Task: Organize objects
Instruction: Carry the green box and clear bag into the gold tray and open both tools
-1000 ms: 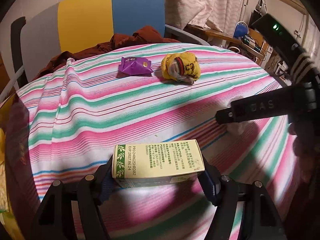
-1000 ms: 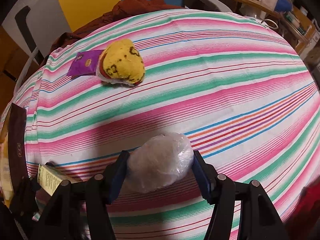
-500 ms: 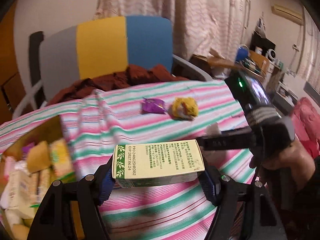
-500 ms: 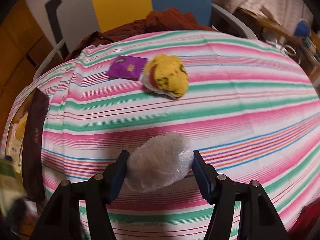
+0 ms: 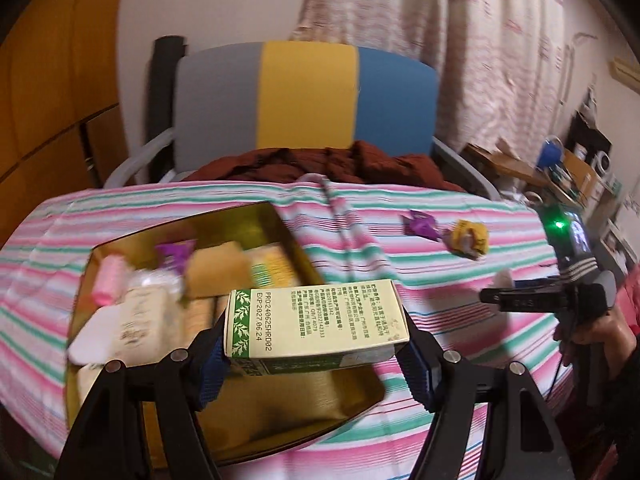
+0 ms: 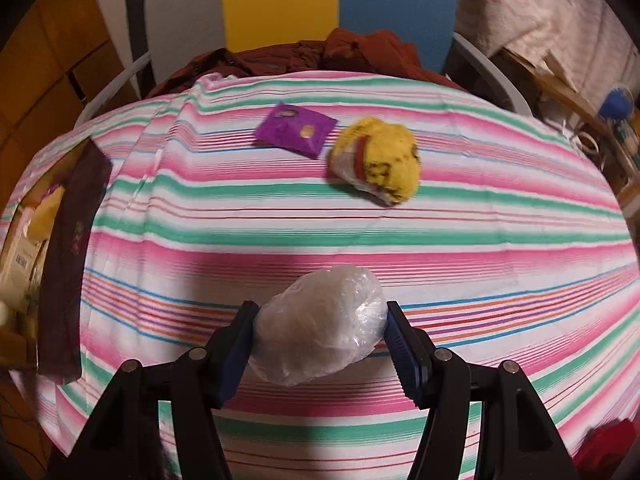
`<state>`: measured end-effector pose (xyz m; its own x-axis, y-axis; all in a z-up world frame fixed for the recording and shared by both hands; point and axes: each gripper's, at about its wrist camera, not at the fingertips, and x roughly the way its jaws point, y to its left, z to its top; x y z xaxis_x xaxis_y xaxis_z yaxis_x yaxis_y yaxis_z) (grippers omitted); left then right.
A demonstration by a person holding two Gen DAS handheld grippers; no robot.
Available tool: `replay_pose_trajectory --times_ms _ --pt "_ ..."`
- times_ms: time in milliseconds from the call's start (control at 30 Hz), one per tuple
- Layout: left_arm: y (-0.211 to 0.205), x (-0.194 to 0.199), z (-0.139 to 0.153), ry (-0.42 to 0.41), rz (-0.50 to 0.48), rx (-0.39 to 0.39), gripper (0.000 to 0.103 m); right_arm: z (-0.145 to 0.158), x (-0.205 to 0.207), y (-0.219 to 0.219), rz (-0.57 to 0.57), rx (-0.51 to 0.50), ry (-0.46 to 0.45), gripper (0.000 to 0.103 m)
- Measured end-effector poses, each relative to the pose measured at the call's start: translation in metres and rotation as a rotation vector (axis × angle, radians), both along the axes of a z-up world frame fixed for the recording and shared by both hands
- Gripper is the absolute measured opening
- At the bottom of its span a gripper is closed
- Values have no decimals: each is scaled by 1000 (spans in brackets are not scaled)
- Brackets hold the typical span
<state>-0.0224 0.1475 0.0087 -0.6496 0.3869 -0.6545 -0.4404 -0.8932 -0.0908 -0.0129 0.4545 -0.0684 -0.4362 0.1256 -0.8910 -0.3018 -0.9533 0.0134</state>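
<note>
A pale green carton (image 5: 316,318) is clamped between the pads of the left gripper (image 5: 314,354), lying crosswise with its printed face up, and it is held above the near corner of an open gold tin (image 5: 344,408). Blurred packets and small boxes are seen packed inside that tin. Over on the right, a clear plastic-wrapped lump (image 6: 320,330) is squeezed between the blue pads of the right gripper (image 6: 320,346), filling the whole gap and bulging forward past the tips. It is held over the striped tablecloth (image 6: 460,240). Farther back on the cloth, a purple sachet (image 6: 296,130) and a yellow wrapped bundle (image 6: 378,162) are seen lying just beside each other, well apart from both grippers. The tin's edge is glimpsed at the far left of the right view.
</note>
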Motion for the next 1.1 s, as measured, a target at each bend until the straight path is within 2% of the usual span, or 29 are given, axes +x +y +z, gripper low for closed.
replay_pose_trajectory --times_ms 167,400,633,867,900,933,967,1100 --pt "-47 -5 -3 -19 97 35 74 27 -1 -43 73 -21 62 63" --pt "-93 -4 -7 -30 182 67 74 60 2 -138 232 -91 171 64" --pt "-115 -5 -14 -58 221 90 74 72 -4 -216 375 -111 228 65" --pt "-107 -8 -23 -82 194 88 74 60 -13 -235 399 -135 200 66" --pt "-106 -9 -24 -86 191 90 74 60 -13 -234 399 -142 201 71" --pt "-105 -9 -24 -87 185 88 74 60 -13 -233 400 -151 205 82" --pt "-103 -10 -25 -86 182 83 74 60 -14 -233 398 -162 210 86" --pt "-98 -11 -30 -93 179 53 74 57 -15 -234 394 -175 207 87"
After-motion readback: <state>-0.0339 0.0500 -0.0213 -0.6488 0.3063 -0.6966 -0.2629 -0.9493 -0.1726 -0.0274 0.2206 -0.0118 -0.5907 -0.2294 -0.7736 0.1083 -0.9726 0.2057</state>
